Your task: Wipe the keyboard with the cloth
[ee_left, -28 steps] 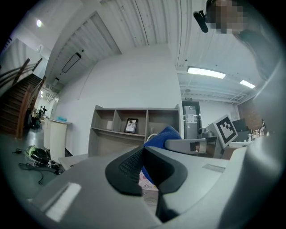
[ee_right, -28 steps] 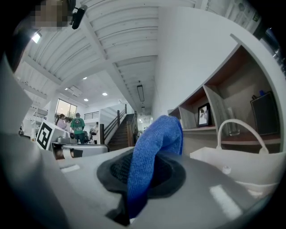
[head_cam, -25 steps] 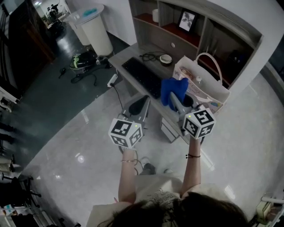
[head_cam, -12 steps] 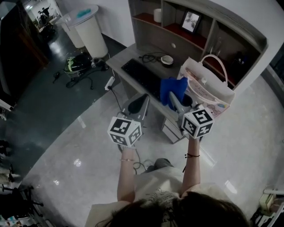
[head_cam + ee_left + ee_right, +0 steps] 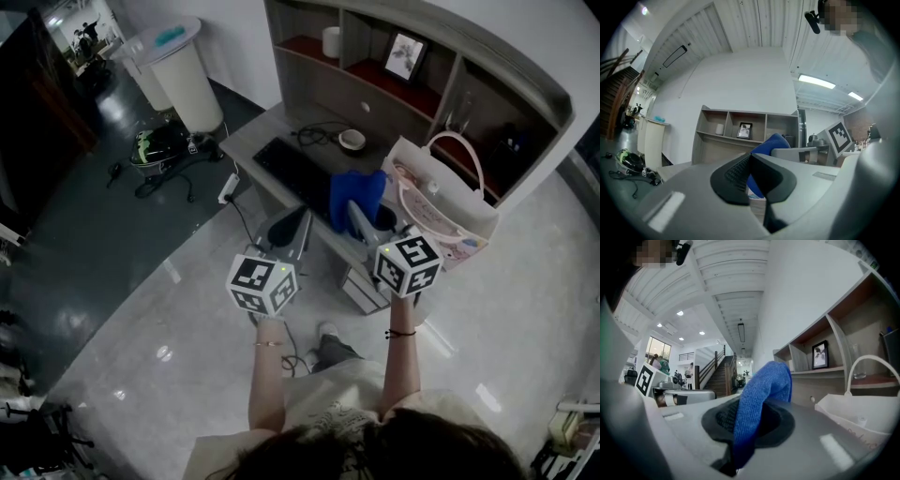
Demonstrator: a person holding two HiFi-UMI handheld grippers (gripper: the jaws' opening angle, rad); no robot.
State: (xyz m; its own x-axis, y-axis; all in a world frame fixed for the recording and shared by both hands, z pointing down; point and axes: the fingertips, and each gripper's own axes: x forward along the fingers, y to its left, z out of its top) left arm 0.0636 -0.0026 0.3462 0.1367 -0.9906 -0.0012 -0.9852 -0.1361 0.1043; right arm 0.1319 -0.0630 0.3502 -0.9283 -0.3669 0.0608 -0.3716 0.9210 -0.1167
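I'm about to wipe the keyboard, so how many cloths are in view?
1: the blue cloth, clamped in the right tool, near the keyboard. Others could be hidden inside the white bag.

Left gripper [image 5: 294, 221] jaws together, right gripper [image 5: 357, 212] jaws pinching cloth [image 5: 344, 194]

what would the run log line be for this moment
phase: wipe not yet begun | right gripper: shut on blue cloth | left gripper: shut, empty | keyboard: on desk, untouched
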